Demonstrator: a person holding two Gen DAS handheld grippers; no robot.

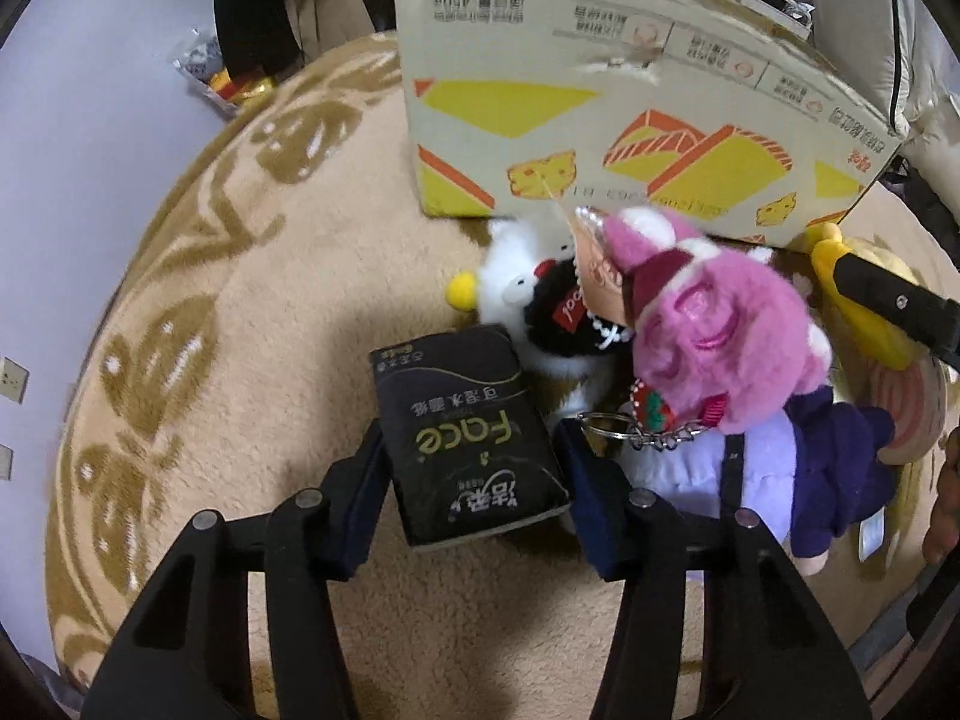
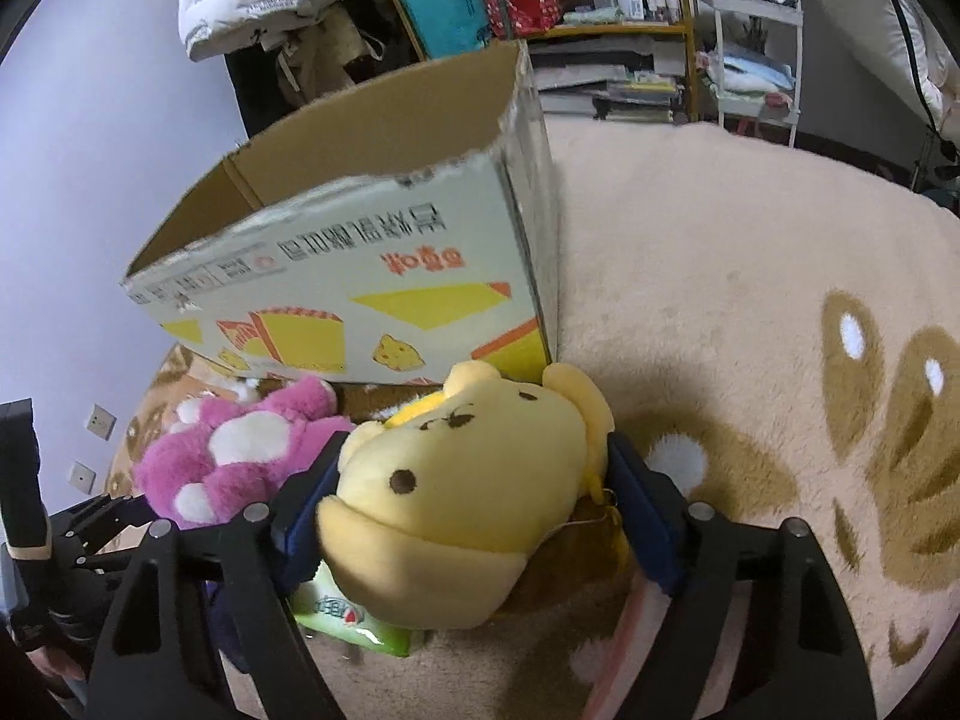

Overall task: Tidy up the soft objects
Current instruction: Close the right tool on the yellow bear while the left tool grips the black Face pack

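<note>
Two grippers clamp soft things on a beige rug in front of a cardboard box.

Left wrist view: the left gripper (image 1: pixel 474 468) has its blue pads pressed on both sides of a black tissue pack (image 1: pixel 468 438) lying on the rug (image 1: pixel 270 312); at 2 o'clock of the pack lies a pink plush (image 1: pixel 720 330), with a black-and-white plush (image 1: pixel 540 300) at 12 o'clock. Right wrist view: the right gripper (image 2: pixel 474 504) squeezes a yellow bear (image 2: pixel 468 486); the cardboard box (image 2: pixel 372 276) stands open at 11 o'clock.
</note>
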